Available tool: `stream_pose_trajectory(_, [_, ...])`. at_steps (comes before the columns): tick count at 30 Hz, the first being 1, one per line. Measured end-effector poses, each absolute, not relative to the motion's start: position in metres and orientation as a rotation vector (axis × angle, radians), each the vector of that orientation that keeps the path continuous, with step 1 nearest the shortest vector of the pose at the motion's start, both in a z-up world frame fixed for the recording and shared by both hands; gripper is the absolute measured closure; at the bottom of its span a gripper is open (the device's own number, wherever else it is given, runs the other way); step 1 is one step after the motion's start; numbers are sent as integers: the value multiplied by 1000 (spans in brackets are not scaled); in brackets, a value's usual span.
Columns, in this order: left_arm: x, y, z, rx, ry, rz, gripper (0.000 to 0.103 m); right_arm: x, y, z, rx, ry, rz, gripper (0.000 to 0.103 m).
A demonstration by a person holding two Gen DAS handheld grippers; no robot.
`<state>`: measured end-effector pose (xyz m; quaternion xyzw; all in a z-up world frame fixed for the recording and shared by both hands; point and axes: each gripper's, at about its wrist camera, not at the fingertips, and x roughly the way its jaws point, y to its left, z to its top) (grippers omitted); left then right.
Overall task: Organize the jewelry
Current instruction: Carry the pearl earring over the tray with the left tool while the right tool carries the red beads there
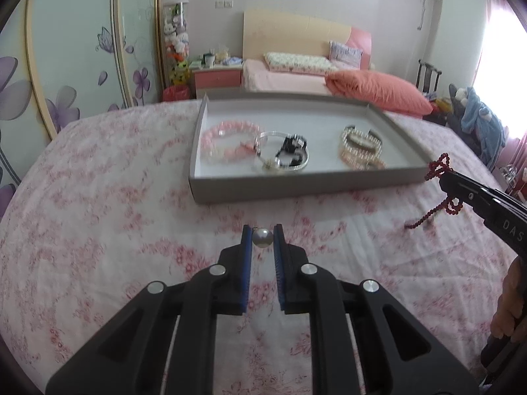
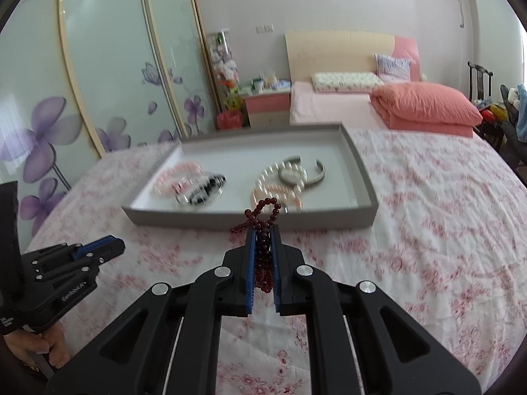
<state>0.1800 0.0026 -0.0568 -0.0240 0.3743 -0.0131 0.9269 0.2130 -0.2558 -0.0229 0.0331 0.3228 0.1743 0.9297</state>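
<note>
A grey tray (image 1: 296, 187) (image 2: 250, 222) lies on the floral bedspread and holds a pink bead bracelet (image 1: 227, 135), a clear and black bangle cluster (image 1: 286, 153) and pearl bracelets with a metal cuff (image 1: 360, 151) (image 2: 290, 177). My left gripper (image 1: 262, 235) is closed around a round pearl pendant (image 1: 262, 237) just above the bedspread, in front of the tray. My right gripper (image 2: 263, 230) is shut on a dark red bead strand (image 2: 263, 230) near the tray's front edge; the strand hangs from it in the left wrist view (image 1: 443, 184).
The pink floral bedspread (image 1: 98, 230) surrounds the tray. A second bed with a coral quilt (image 1: 378, 93) stands behind. Wardrobe doors with purple flowers (image 2: 66, 98) line the left. A nightstand (image 1: 217, 77) sits by the far bed.
</note>
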Motion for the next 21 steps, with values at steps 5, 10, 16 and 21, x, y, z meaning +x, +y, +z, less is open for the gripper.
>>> stream_pose_trajectory(5, [169,5,-39,-66,666,-45,89,208,-260,-1,77,592,365,94])
stream_pose_trajectory(10, [163,4,-24,-52,592,-50,89,205,-263,15,88,539,369,94])
stream_pose_trajectory(16, [166,5,-9,-59,552,-43,89,205,-262,31,89,470,368,94])
stream_pose_trajectory(21, [170,2,5,-60,511,-37,89,206,-260,42,102,424,381,94])
